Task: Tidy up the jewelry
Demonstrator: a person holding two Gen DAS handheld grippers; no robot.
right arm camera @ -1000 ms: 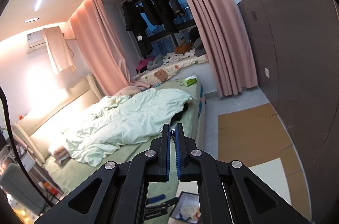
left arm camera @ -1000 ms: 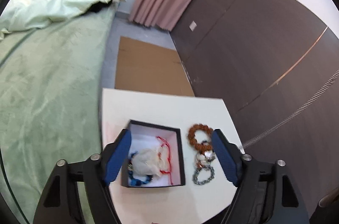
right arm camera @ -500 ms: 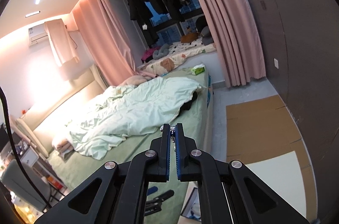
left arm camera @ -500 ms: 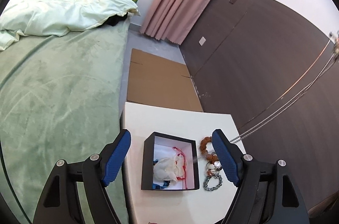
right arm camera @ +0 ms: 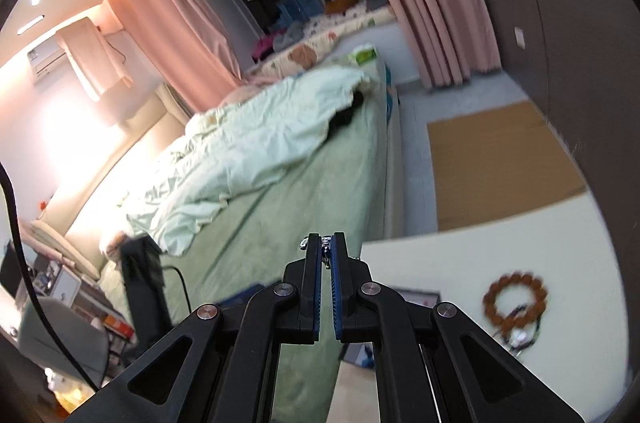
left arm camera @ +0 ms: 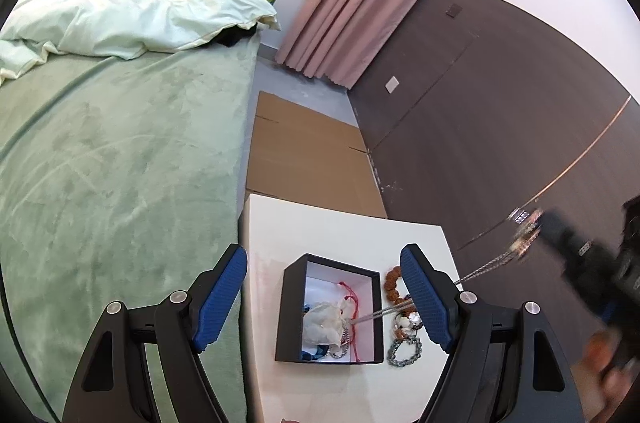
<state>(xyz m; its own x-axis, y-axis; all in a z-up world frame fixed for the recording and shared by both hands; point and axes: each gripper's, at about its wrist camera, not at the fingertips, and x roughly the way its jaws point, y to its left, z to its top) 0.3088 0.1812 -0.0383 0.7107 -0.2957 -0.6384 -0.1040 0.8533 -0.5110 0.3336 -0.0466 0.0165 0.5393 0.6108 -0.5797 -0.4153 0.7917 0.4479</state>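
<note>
**Silver chain strung from box to raised gripper**

White counter [left arm camera: 344,227] beside a green bed [left arm camera: 120,163] carries a black box [left arm camera: 329,309]. Nearest, the left hand-held gripper [left arm camera: 324,293] hangs released above it. A silver chain [left arm camera: 476,270] runs from the box up right to the right hand-held gripper [right arm camera: 327,248], clenched on it. Brown bead bracelet [right arm camera: 515,300] lies right of the box.

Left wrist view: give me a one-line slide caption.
Open left gripper hovers over the black jewelry box while the right gripper feeds a silver chain into it.
</note>
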